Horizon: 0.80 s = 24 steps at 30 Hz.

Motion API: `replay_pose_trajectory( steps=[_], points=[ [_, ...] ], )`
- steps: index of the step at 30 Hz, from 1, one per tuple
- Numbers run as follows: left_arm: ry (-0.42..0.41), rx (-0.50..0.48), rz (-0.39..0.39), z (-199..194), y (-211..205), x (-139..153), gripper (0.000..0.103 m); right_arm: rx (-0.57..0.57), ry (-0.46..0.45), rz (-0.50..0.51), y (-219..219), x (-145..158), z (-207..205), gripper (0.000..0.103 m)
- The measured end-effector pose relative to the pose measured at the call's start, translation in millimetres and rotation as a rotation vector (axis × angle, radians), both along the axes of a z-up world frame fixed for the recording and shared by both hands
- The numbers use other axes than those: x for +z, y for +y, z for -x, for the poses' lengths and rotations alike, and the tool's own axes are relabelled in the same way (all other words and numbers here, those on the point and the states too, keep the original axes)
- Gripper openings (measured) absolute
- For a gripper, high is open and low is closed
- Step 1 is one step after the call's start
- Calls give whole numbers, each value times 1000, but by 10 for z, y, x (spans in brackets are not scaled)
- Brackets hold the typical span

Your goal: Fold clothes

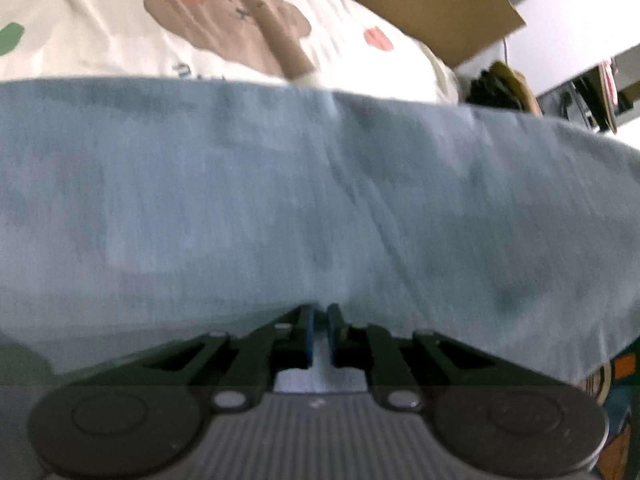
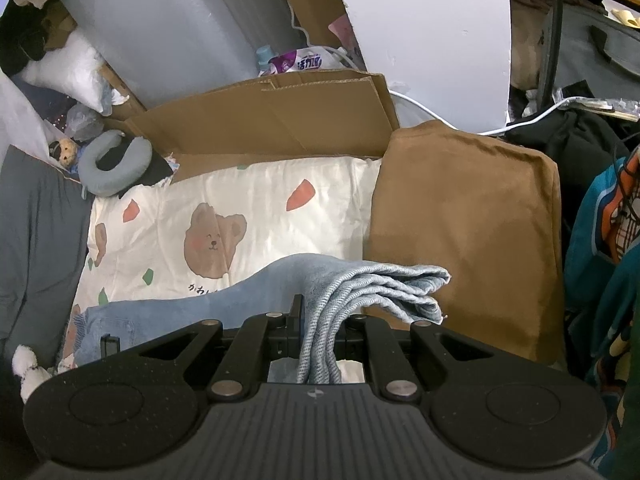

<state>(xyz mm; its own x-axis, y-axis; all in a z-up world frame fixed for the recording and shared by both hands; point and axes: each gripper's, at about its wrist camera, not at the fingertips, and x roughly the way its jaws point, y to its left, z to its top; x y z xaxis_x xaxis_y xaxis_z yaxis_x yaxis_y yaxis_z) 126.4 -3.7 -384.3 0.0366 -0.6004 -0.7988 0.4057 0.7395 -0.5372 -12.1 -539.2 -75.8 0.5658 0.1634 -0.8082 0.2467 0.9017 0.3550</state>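
Light blue jeans [image 1: 280, 200] stretch across nearly the whole left wrist view, over a cream bedsheet [image 1: 100, 20] printed with bears. My left gripper [image 1: 320, 320] is shut, its blue pads pinching a thin edge of the denim at the near side. In the right wrist view the jeans [image 2: 380, 280] lie on the same bedsheet [image 2: 260, 200]. Several bunched layers of their hem run between the fingers of my right gripper [image 2: 322, 314], which is shut on them. The loose hem end hangs out to the right; the rest trails off to the left.
A brown cushion [image 2: 468, 232] stands just right of the held denim. Flattened cardboard [image 2: 272, 120] leans behind the bed, also cardboard [image 1: 432, 0]. A grey neck pillow [image 2: 108, 164] and grey fabric [image 2: 36, 240] lie at left, teal patterned cloth [image 2: 600, 248] at right.
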Motion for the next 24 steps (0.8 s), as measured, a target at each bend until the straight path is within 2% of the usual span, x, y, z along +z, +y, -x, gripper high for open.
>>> replay_pose_trajectory(
  steps=[8, 11, 15, 19, 24],
  points=[
    [-15, 23, -2, -699, -261, -33, 7, 16, 3, 4, 41, -2, -78, 9],
    [-44, 36, -23, -502, -566, -65, 7, 17, 3, 1, 51, -9, -88, 9],
    [-65, 78, -42, -685, -795, -83, 7, 17, -3, -4, 59, -12, -99, 9],
    [-78, 102, -45, -864, -811, -94, 7, 22, -5, 15, 119, -1, -119, 9],
    [-69, 75, -56, -1011, -909, -119, 7, 27, 28, 47, 241, 35, -214, 9]
  ],
)
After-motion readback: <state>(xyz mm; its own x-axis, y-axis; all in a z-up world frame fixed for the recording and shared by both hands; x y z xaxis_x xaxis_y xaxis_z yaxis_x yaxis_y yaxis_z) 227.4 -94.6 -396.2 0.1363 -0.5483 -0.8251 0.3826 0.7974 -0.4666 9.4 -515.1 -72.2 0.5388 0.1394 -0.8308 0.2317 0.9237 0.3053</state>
